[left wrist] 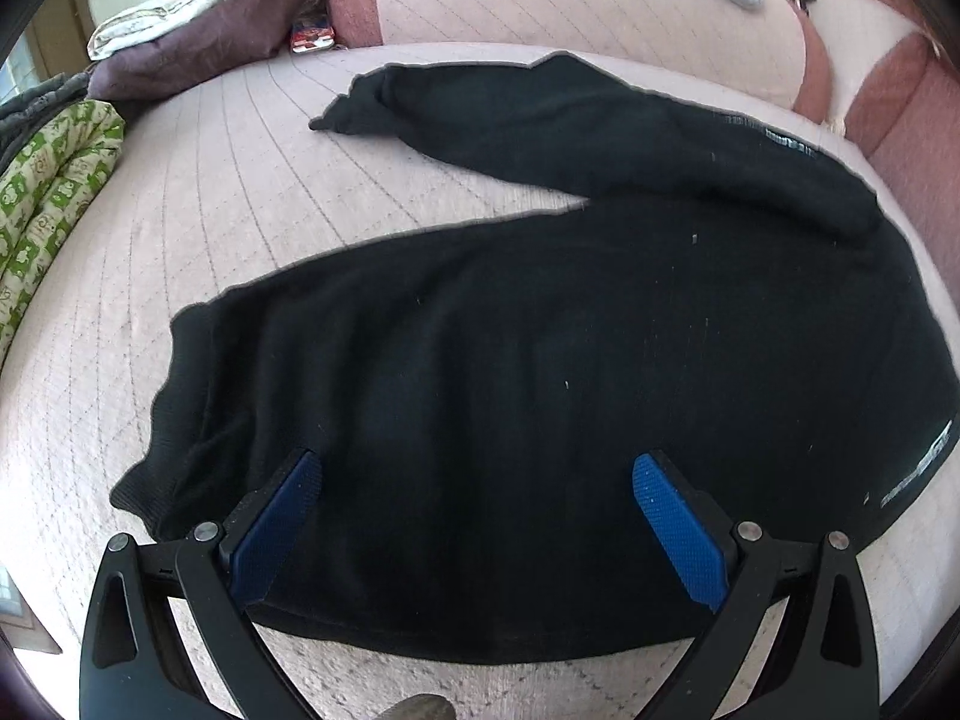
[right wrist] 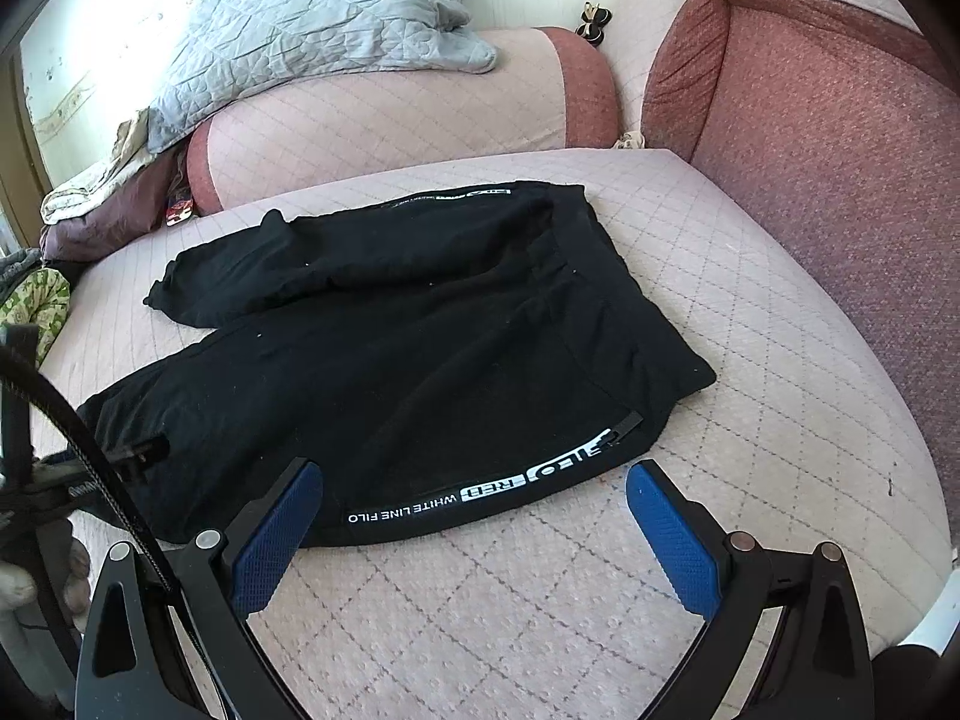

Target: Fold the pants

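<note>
Black pants [left wrist: 540, 360] lie spread on a pink quilted sofa seat [left wrist: 240, 210], legs apart in a V, cuffs to the left, waistband to the right. My left gripper [left wrist: 477, 468] is open, hovering low over the near leg close to its cuff, blue pads [left wrist: 282, 516] on either side. In the right wrist view the pants [right wrist: 390, 360] show a white lettered stripe [right wrist: 480, 495] along the near side seam. My right gripper [right wrist: 474, 474] is open just above that seam near the hip, holding nothing.
Sofa back cushions [right wrist: 390, 126] and a red armrest [right wrist: 810, 150] stand behind and right. A grey quilted blanket [right wrist: 312, 30] lies on the back. A purple cushion [left wrist: 198, 42] and green patterned cloth [left wrist: 54, 192] sit at the left. A cable [right wrist: 78, 420] crosses the right view's left.
</note>
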A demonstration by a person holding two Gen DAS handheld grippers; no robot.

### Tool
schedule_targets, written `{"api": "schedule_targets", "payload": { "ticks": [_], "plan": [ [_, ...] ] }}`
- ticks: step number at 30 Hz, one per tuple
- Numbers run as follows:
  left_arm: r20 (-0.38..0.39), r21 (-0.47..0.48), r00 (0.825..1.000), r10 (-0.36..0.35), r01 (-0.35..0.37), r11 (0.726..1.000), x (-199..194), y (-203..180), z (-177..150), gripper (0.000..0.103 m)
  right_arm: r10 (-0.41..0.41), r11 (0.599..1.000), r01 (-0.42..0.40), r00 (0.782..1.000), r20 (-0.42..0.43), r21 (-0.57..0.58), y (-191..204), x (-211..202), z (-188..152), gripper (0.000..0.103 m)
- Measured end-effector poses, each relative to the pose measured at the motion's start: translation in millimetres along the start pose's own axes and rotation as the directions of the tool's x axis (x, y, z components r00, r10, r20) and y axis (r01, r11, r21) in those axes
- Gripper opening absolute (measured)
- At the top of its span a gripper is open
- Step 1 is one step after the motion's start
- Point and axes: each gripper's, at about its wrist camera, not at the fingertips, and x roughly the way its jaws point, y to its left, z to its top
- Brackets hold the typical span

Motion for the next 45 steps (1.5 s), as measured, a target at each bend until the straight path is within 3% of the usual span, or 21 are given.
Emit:
{"api": "schedule_targets", "payload": {
  "ticks": [7,10,11,13,15,17,18,20,21,24,26,31,38,39,41,43,45],
  "plan": [
    [0.025,0.007,0.999,-0.030,0.029,1.000,-7,3,-15,0.103,0.016,1.000,-0.016,1.000,0.022,-0.007,2,-11,3,0.103],
    [-0.020,0.028,0.999,-0.036,0.037,0.999,-14,2,-15,0.103,0.075,0.997,-0.075,0.997,0.001,-0.031,10,-10,9,0.103],
    [-0.021,0.021,0.999,-0.044,0.045,0.999,-18,3,-14,0.097,0.100,0.994,-0.101,0.995,-0.022,-0.048,16,-7,13,0.103],
    [0.015,0.007,0.997,-0.071,0.071,0.997,-35,10,-14,0.088,0.134,0.986,-0.136,0.990,-0.037,-0.092,30,-4,21,0.103],
    [0.088,-0.030,0.992,-0.091,0.094,0.995,-58,28,-8,0.088,0.150,0.978,-0.154,0.988,-0.033,-0.144,49,-1,32,0.103],
    [0.155,-0.087,0.986,-0.062,0.076,0.993,-76,53,-3,0.088,0.177,0.963,-0.181,0.983,-0.037,-0.198,75,7,44,0.103],
    [0.203,-0.140,0.979,0.000,0.029,0.990,-86,75,2,0.088,0.183,0.957,-0.187,0.982,-0.041,-0.221,88,12,50,0.103],
    [0.240,-0.216,0.965,0.107,-0.055,0.975,-95,103,7,0.088,0.208,0.937,-0.217,0.976,-0.061,-0.273,121,28,65,0.096],
    [0.249,-0.282,0.950,0.186,-0.113,0.953,-98,126,9,0.088,0.220,0.927,-0.231,0.973,-0.072,-0.294,138,37,72,0.094],
    [0.229,-0.397,0.933,0.277,-0.171,0.902,-97,165,8,0.088,0.262,0.889,-0.284,0.959,-0.110,-0.358,196,72,95,0.085],
    [0.206,-0.467,0.938,0.279,-0.156,0.870,-94,189,5,0.088,0.276,0.865,-0.306,0.952,-0.132,-0.397,237,97,109,0.084],
    [0.167,-0.544,0.954,0.251,-0.123,0.830,-80,220,11,0.088,0.248,0.818,-0.290,0.957,-0.150,-0.497,320,155,132,0.081],
    [0.141,-0.584,0.970,0.197,-0.079,0.808,-69,234,8,0.088,0.178,0.791,-0.269,0.961,-0.214,-0.549,386,227,141,0.081],
    [0.137,-0.587,0.973,0.187,-0.073,0.806,-66,236,8,0.088,0.151,0.786,-0.253,0.963,-0.222,-0.563,391,237,139,0.077],
    [0.131,-0.596,0.975,0.177,-0.066,0.801,-64,238,8,0.088,0.201,0.793,-0.321,0.940,-0.275,-0.517,391,245,142,0.049],
    [0.124,-0.605,0.978,0.165,-0.058,0.794,-61,241,7,0.088,0.218,0.805,-0.335,0.935,-0.281,-0.490,392,244,146,0.032],
    [0.120,-0.612,0.981,0.155,-0.050,0.789,-60,243,7,0.088,0.226,0.802,-0.348,0.929,-0.294,-0.485,395,242,147,0.026]
  ]
}}
